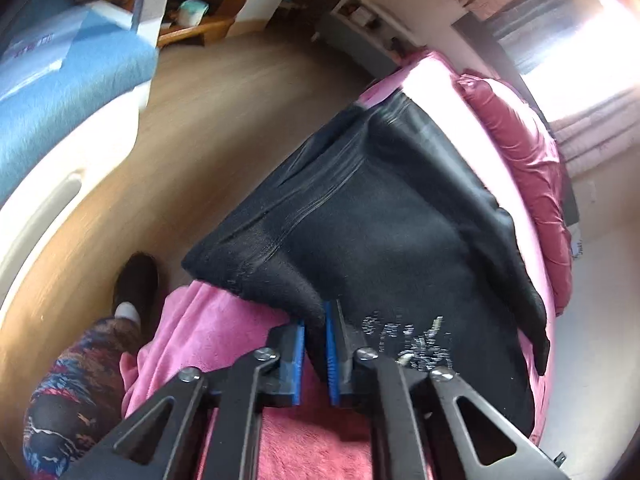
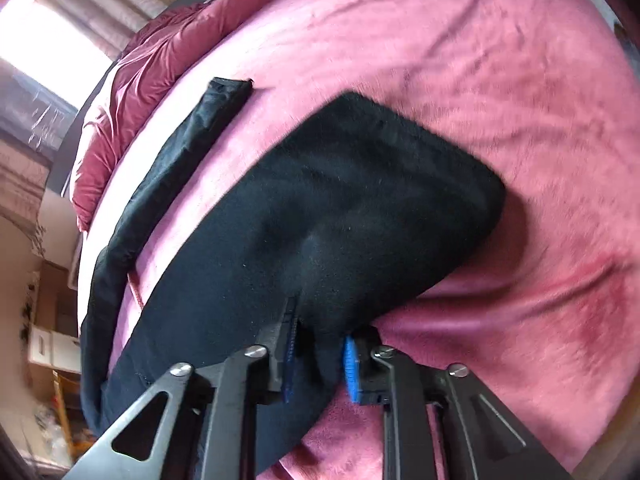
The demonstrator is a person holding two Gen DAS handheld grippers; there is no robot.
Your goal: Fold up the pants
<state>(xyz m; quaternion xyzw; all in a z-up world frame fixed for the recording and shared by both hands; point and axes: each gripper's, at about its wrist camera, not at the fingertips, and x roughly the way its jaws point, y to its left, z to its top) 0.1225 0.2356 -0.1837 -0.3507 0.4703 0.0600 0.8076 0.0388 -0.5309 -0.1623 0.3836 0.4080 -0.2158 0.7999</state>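
Pink fleece covers the bed (image 2: pixel 460 60) under both my grippers, soft and fuzzy, with one crumpled dark red quilt (image 2: pixel 132 92) bunched along its far edge. Beyond the bed's side in the left view I see wooden floor (image 1: pixel 208 120) and one blue blanket (image 1: pixel 60 100). One pair of black pants (image 1: pixel 400 220) lies on the pink cover: matte knit cloth, a ribbed seam along one side, a worn silver print near my left gripper (image 1: pixel 316 350). In the right view a narrow leg (image 2: pixel 160 168) trails off toward the quilt while the broad part bulges up in a rounded fold. My left gripper's blue pads are clamped on a black edge of the pants. My right gripper (image 2: pixel 320 360) pinches a thicker bunch of the same cloth.
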